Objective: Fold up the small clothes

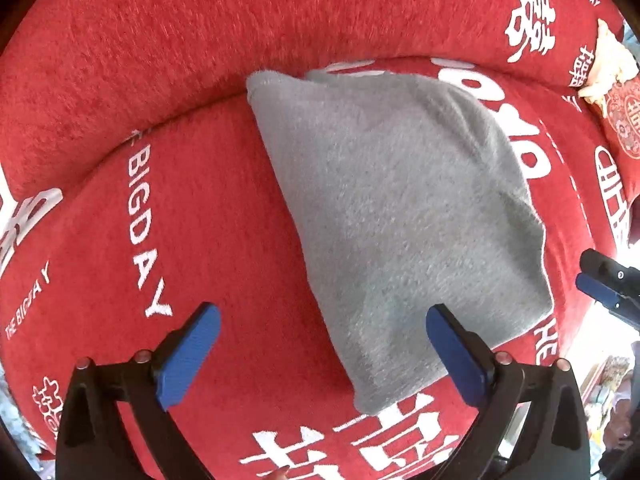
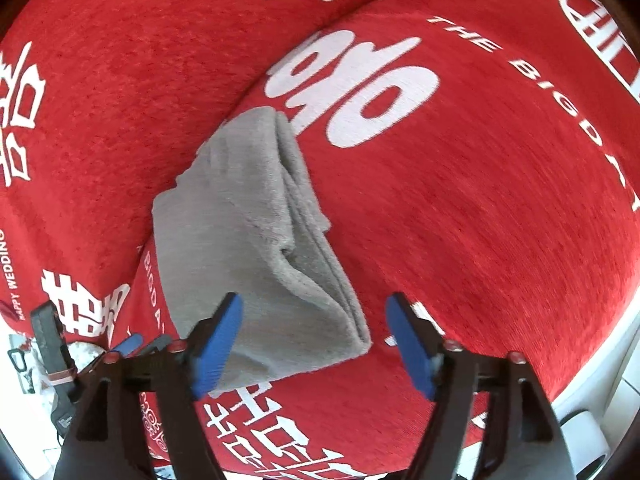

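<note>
A grey fleece cloth (image 1: 400, 208) lies folded into a thick stack on the red sofa seat (image 1: 208, 220). My left gripper (image 1: 324, 320) hovers above the cloth's near left edge, jaws wide open and empty, blue pads clear of the fabric. In the right wrist view the same grey cloth (image 2: 256, 248) shows its layered edges on the right side. My right gripper (image 2: 314, 322) stands open over the cloth's near corner, and its pads do not press on it. The right gripper (image 1: 600, 284) also shows at the right edge of the left wrist view.
The red cover with white lettering spans the seat and the backrest (image 1: 200, 32). A red patterned cushion (image 1: 624, 120) with a pale cloth on it sits at the far right. The seat's front edge and white floor (image 2: 600, 392) lie at the lower right.
</note>
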